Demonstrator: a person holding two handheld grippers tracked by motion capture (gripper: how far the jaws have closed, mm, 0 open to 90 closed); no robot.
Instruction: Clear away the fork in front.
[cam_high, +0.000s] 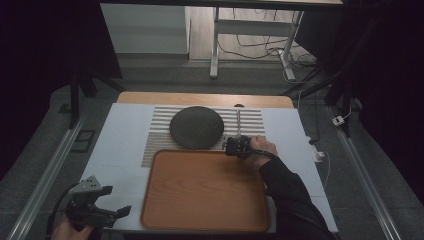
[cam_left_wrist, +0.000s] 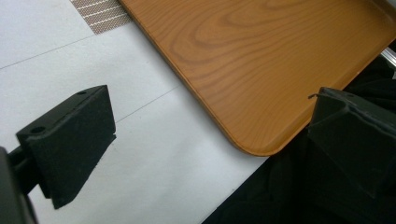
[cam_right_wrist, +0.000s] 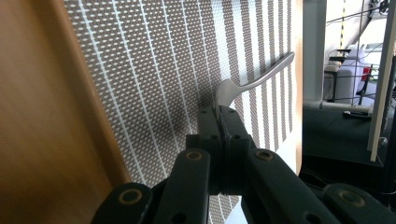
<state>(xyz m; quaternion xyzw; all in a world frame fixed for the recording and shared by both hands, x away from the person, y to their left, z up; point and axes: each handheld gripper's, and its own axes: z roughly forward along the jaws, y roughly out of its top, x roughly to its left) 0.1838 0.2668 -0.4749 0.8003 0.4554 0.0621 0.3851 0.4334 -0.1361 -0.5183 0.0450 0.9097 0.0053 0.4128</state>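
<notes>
Beyond the wooden tray (cam_high: 205, 190), the right hand-held gripper (cam_right_wrist: 219, 112) clamps a slim, curved silver utensil (cam_right_wrist: 261, 77); the left hand-held gripper (cam_left_wrist: 205, 135) gapes wide

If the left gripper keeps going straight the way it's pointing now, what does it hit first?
Most likely the near left corner of the wooden tray: the open left gripper aims right toward it across bare white table cover. Height is unclear, so it might pass above the rim.
</notes>
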